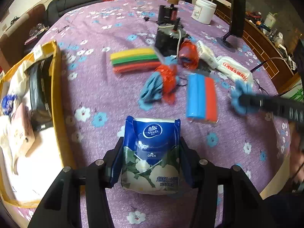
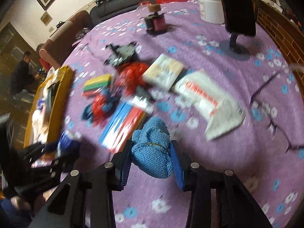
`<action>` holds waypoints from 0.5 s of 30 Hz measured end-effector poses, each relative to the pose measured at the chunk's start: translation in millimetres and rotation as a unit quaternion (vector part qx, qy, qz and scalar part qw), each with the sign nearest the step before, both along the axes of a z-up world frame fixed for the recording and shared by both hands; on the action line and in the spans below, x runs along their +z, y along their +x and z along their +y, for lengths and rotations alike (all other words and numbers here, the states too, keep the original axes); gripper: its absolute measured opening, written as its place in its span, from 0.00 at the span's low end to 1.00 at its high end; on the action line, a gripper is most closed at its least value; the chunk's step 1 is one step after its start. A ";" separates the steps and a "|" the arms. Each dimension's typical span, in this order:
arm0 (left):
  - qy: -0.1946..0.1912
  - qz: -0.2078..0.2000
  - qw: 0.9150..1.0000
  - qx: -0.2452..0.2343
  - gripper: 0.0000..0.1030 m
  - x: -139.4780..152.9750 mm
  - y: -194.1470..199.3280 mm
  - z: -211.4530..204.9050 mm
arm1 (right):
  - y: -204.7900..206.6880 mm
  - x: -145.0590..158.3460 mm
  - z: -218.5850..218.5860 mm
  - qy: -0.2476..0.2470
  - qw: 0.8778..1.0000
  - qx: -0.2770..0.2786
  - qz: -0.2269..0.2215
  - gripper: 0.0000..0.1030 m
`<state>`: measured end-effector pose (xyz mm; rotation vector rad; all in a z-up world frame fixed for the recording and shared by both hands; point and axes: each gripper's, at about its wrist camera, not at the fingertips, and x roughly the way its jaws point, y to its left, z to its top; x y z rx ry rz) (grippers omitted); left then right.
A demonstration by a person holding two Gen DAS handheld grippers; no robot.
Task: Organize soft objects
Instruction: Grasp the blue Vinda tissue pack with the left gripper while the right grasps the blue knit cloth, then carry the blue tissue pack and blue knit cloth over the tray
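Left gripper [image 1: 151, 157] clamps the blue tissue pack [image 1: 151, 152] upright above the tablecloth's [image 1: 95, 87] near edge; the yellow-rimmed bag [image 1: 57, 87] lies just to its left. Right gripper [image 2: 151, 157] pinches a blue knitted cloth [image 2: 152, 150], farther from that bag

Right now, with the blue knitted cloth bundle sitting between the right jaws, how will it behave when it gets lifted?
The blue knitted cloth bundle looks soft, so it will probably squash rather than resist. The thin band around its middle should keep it from unrolling. Its looped texture likely grips the ribbed pads, so slipping seems unlikely, and it is probably light.
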<state>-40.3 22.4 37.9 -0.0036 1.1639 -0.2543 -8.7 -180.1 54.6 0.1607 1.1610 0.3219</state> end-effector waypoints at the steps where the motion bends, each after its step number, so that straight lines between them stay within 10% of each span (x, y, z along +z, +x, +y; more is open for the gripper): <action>1: 0.001 -0.003 1.000 -0.003 0.50 2.0 0.8 -2.8 | -4.6 -1.4 3.6 0.001 1.000 0.006 0.002 0.41; 15: 0.000 -0.041 0.999 -0.010 0.50 23.6 -2.5 -9.1 | -25.9 19.4 30.0 -0.028 0.997 0.051 -0.041 0.41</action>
